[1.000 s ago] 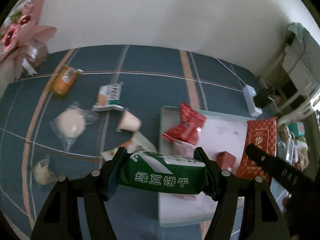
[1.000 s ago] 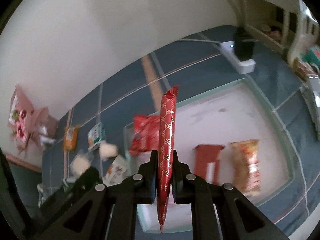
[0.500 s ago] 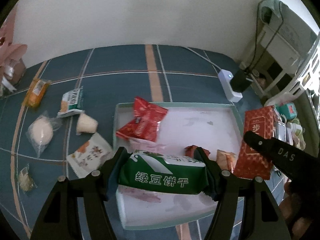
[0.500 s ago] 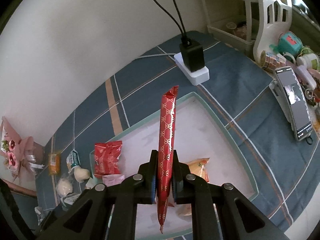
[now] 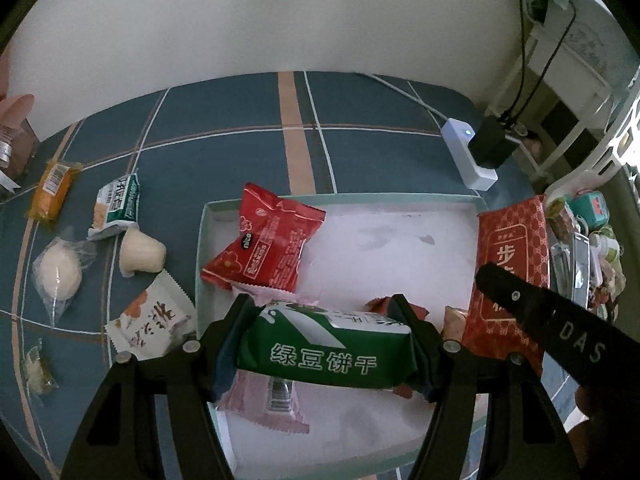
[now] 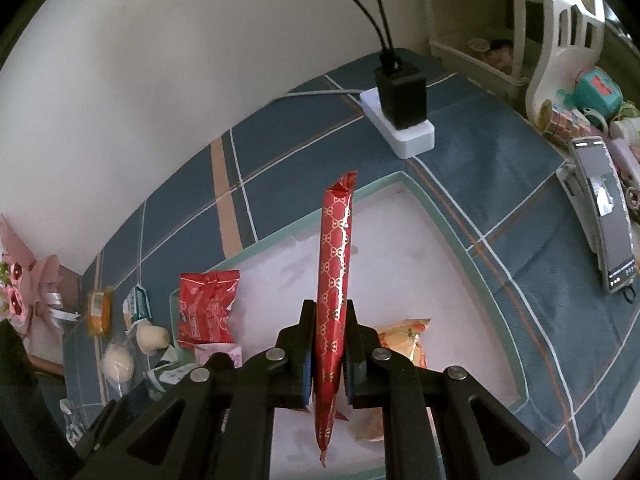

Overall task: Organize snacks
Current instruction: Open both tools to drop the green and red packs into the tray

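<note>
- Left tongs (image 5: 326,344) are clamped on a green biscuit pack (image 5: 326,350) — held crosswise, one finger at each end, low centre of the left wrist view.
- Under that pack sits the white tray (image 5: 400,248) with its pale green rim, filling the middle of the frame on the blue checked table (image 5: 224,152).
- In the tray: a red snack bag (image 5: 266,250) at its upper left, a pink packet (image 5: 276,398) partly hidden beneath the green pack.
- Right tongs (image 6: 328,346) are clenched tight on a slim red gold-patterned pack (image 6: 334,276), held edge-on and pointing up the frame, over the tray.
- The same red pack shows flat-faced at the right of the left wrist view, over the tray's right rim.
- An orange-yellow packet (image 6: 402,340) lies in the tray just right of the right tongs.
- Loose snacks wait outside the tray at the left of the left wrist view — an orange bar (image 5: 54,190), a green-and-white packet (image 5: 118,206), a round bun in clear wrap (image 5: 58,274).
- A white power strip (image 5: 468,154) with a black plug lies upper right.
</note>
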A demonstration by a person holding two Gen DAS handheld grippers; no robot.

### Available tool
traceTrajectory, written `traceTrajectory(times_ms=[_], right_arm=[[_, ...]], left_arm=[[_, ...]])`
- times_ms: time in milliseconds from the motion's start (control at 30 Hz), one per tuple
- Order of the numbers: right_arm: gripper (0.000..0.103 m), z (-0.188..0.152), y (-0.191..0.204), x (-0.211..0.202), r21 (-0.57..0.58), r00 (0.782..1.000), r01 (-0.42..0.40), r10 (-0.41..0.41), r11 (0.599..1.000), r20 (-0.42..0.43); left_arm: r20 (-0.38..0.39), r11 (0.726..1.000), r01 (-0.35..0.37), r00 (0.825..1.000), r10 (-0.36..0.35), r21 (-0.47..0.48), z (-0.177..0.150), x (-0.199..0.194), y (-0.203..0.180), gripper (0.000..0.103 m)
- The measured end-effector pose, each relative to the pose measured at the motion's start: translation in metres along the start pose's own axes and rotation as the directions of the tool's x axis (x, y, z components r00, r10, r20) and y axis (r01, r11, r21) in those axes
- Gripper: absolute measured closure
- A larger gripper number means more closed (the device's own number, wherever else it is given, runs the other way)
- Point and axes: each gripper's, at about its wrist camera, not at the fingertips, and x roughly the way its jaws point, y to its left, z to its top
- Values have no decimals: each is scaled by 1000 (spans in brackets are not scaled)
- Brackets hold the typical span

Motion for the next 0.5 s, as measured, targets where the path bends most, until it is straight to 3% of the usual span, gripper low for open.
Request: traceTrajectory(times_ms=[500], right_arm=[[90, 4, 8, 10, -30, 999, 31, -31, 999, -16]], left_arm=[[-3, 1000, -21, 1000, 21, -2, 10, 13, -1, 31]])
